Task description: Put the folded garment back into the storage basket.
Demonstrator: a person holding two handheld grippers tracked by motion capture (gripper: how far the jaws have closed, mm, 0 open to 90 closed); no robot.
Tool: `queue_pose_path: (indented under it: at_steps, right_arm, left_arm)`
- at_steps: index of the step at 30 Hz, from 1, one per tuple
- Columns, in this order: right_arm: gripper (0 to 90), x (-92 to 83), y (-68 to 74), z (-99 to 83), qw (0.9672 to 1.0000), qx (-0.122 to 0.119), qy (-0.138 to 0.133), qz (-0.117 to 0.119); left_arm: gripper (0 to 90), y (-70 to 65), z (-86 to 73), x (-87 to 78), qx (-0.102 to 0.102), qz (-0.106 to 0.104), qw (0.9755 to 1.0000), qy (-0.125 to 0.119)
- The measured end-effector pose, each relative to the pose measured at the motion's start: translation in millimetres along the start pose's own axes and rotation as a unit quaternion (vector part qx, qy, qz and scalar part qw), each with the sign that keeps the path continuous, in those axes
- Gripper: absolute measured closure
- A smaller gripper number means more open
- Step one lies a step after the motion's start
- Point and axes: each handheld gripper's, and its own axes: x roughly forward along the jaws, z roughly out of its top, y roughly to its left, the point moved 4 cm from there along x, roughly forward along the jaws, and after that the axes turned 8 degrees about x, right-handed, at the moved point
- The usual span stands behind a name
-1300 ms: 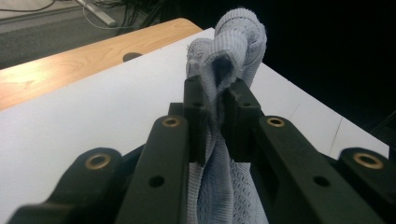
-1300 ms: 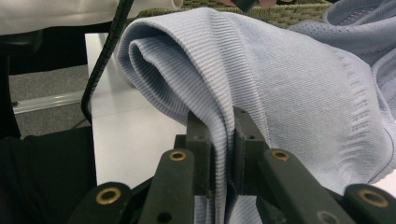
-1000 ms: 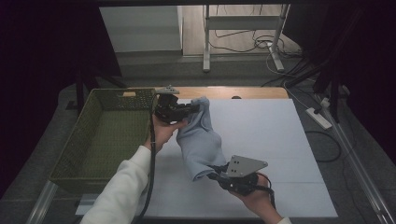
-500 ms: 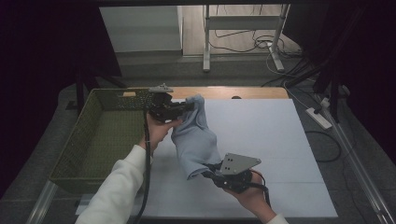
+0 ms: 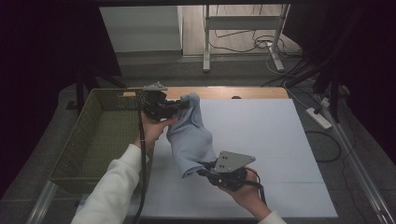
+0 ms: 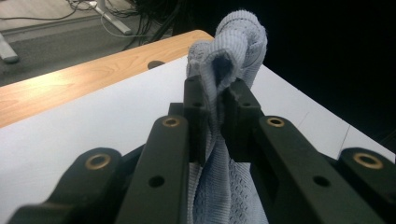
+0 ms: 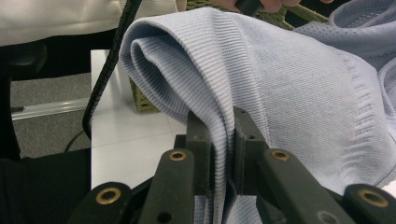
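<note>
A light blue knitted cloth (image 5: 189,135) hangs stretched between my two grippers above the white table top (image 5: 261,130). My left gripper (image 5: 180,104) is shut on the cloth's upper end, close to the basket's right rim. In the left gripper view the cloth (image 6: 233,51) bunches up between the black jaws of my left gripper (image 6: 217,100). My right gripper (image 5: 201,170), nearer the front of the table, is shut on the cloth's lower end. In the right gripper view folded ribbed cloth (image 7: 289,88) is pinched between the jaws of my right gripper (image 7: 224,123).
A green woven basket (image 5: 93,140) stands at the table's left side. A wooden strip (image 5: 224,92) runs along the far edge of the table. Cables and a power strip (image 5: 320,117) lie on the floor to the right, and a metal frame stands behind.
Both grippers and the cloth have shifted a little to the left, toward the basket. Both grips are unchanged.
</note>
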Motion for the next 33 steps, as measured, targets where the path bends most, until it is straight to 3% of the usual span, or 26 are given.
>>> queue_pose_path:
  at_steps: [33]
  right_arm:
    - [79.3,22.6,5.9,24.6,0.9997,-0.017,-0.01,0.016]
  left_arm:
    - [80.0,18.6,1.6,-36.0,-0.006,0.02,0.9996,-0.017]
